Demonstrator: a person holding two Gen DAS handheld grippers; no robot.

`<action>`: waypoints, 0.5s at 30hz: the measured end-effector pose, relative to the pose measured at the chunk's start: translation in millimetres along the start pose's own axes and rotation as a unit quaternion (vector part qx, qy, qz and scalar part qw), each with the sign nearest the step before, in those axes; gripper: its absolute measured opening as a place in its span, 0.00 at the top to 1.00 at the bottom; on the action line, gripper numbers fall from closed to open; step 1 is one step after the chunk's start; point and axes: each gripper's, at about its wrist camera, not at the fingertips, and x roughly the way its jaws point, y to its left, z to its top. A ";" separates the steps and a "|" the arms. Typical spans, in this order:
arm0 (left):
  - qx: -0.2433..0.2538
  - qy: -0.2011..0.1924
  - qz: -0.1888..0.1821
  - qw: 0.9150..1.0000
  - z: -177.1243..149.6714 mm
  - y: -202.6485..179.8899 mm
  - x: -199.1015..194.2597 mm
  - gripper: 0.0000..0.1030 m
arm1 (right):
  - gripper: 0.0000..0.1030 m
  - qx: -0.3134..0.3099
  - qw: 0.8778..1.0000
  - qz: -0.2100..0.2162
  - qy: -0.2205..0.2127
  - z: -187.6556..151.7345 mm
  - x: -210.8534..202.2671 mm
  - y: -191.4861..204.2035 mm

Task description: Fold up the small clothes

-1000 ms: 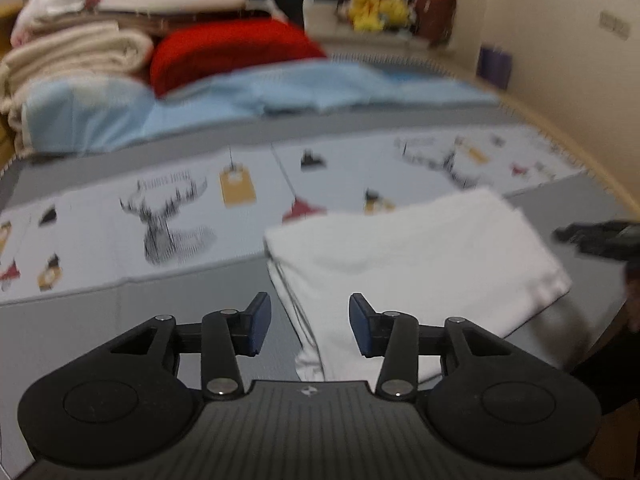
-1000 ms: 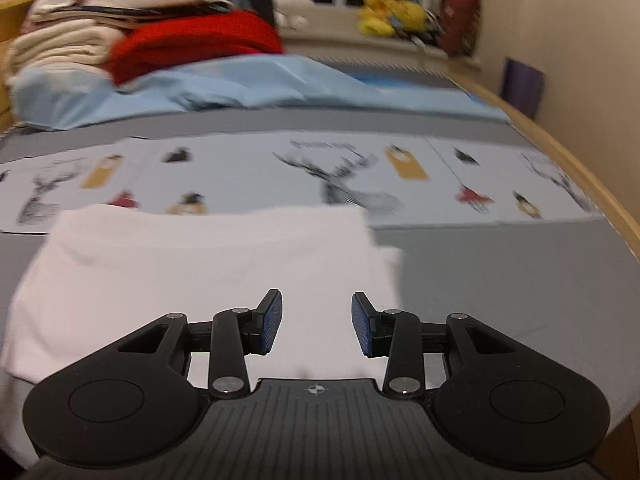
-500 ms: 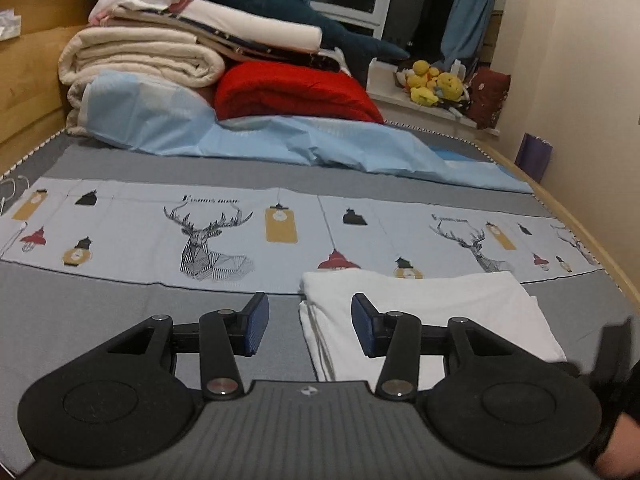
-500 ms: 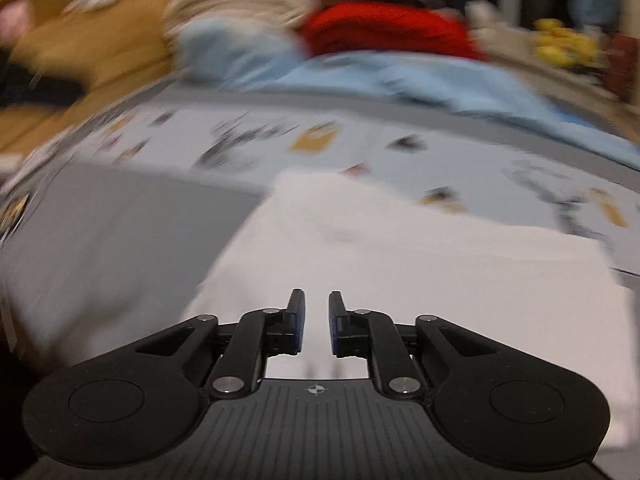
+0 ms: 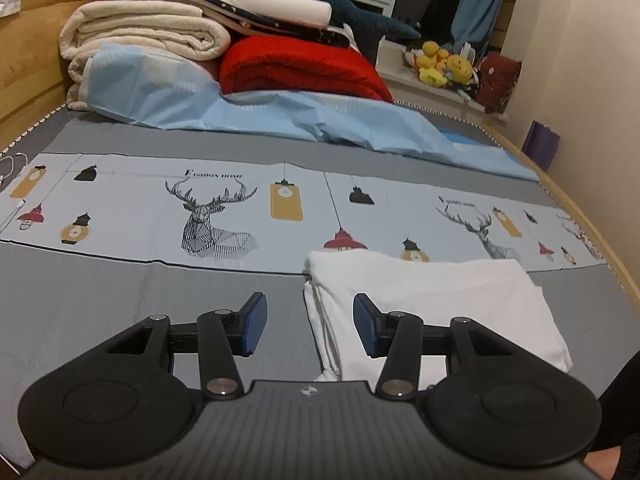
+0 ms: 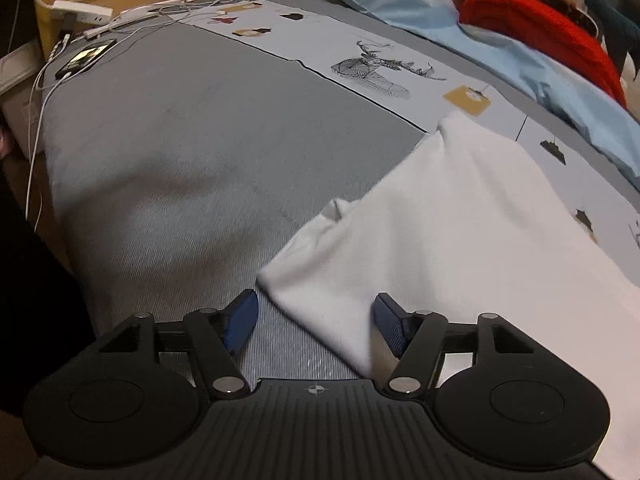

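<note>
Half a second ago the right hand-held gripper (image 6: 316, 320) was nearly clenched; now it is released, like the left hand-held gripper (image 5: 306, 326). The folded white garment (image 5: 432, 304) lies flat on the bed (image 5: 100, 300), lower right of the frame, layered edges at left.

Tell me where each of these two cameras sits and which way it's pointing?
Left wrist: on the left tongs, looking up the bed toward stacked bedding by the window; its open blue-padded fingers show.
Right wrist: on the right tongs, angled toward the bed's wooden side board and a phone; its open fingers show.
Shared: the folded white garment, the deer-print sheet and the red blanket.
</note>
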 end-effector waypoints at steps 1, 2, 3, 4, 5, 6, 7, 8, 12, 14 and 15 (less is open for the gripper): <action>0.000 0.004 0.000 1.000 -0.1 -0.4 2.1 0.49 | 0.51 0.007 1.000 0.003 0.000 2.7 0.7 -2.0; -0.001 0.007 0.000 1.000 0.0 0.2 4.3 0.49 | 0.65 0.011 1.000 0.004 0.001 4.6 0.6 -3.9; -0.003 0.012 0.000 1.000 0.2 1.1 7.0 0.49 | 0.71 0.013 1.000 0.006 0.000 6.3 -0.3 -7.1; -0.006 0.020 0.000 1.000 0.6 2.2 11.1 0.49 | 0.85 0.017 1.000 0.008 -0.002 7.6 -2.4 -9.4; -0.009 0.029 -0.001 1.000 0.9 3.7 15.8 0.49 | 0.88 0.024 1.000 0.010 -0.003 8.9 -3.0 -13.0; -0.013 0.040 -0.004 0.999 1.1 4.9 21.2 0.48 | 0.89 0.035 0.999 0.013 -0.008 10.9 -6.2 -17.9; -0.019 0.055 -0.010 0.998 1.6 6.3 29.0 0.46 | 0.90 0.048 0.999 0.018 -0.015 12.7 -10.5 -22.0; -0.025 0.066 -0.016 0.997 1.5 6.6 35.7 0.42 | 0.91 0.060 0.998 0.021 -0.026 14.5 -17.6 -26.4; -0.093 0.109 -0.085 0.986 -1.6 13.0 74.5 0.21 | 0.91 0.092 0.993 0.030 -0.065 20.9 -48.2 -42.6; -0.137 0.163 -0.121 0.970 -6.2 18.8 104.7 0.15 | 0.92 0.106 0.991 0.035 -0.076 21.7 -58.8 -51.1; -0.148 0.188 -0.124 0.963 -8.0 20.2 117.6 0.15 | 0.92 0.113 0.990 0.037 -0.079 20.7 -64.3 -55.0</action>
